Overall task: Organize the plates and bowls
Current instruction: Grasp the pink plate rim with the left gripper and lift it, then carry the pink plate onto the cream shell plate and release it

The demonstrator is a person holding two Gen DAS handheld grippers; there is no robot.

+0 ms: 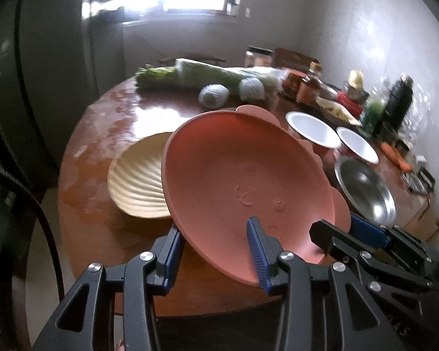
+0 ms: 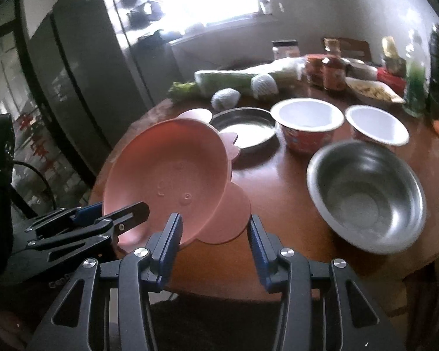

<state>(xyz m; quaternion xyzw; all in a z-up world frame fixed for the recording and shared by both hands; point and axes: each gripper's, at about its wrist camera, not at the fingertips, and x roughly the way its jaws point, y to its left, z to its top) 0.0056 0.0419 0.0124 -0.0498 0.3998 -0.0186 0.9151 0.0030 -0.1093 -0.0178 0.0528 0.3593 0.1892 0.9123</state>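
- left wrist view: left tongs (image 1: 216, 251) spread wide, pink plate (image 1: 243, 187) tilted up off the bench (image 1: 102, 134), its near rim sitting between the two fingers; can't tell if either pad really bears on it
- right tongs (image 1: 333, 234) come in from the right, one black finger over the plate's rim, blue pad behind it; looks clamped on the rim
- cream shell plate (image 1: 137, 184) flat on the bench, just left of and partly behind the pink one
- steel bowl (image 1: 365, 190) to the right, two white-lined cups (image 1: 313, 130) behind it, greens and jars at the far edge
- right wrist view: right tongs (image 2: 213, 234) wide apart, pink plate (image 2: 166, 184) tilted, its flower-shaped edge between the fingers; grip not clear from here
- left tongs (image 2: 117, 213) enter from the left, nipping the plate's near-left rim
- steel bowl (image 2: 365, 193) right of the plate, well clear; dark shallow pan (image 2: 243, 128) behind the plate, cups (image 2: 307, 122) beside the pan
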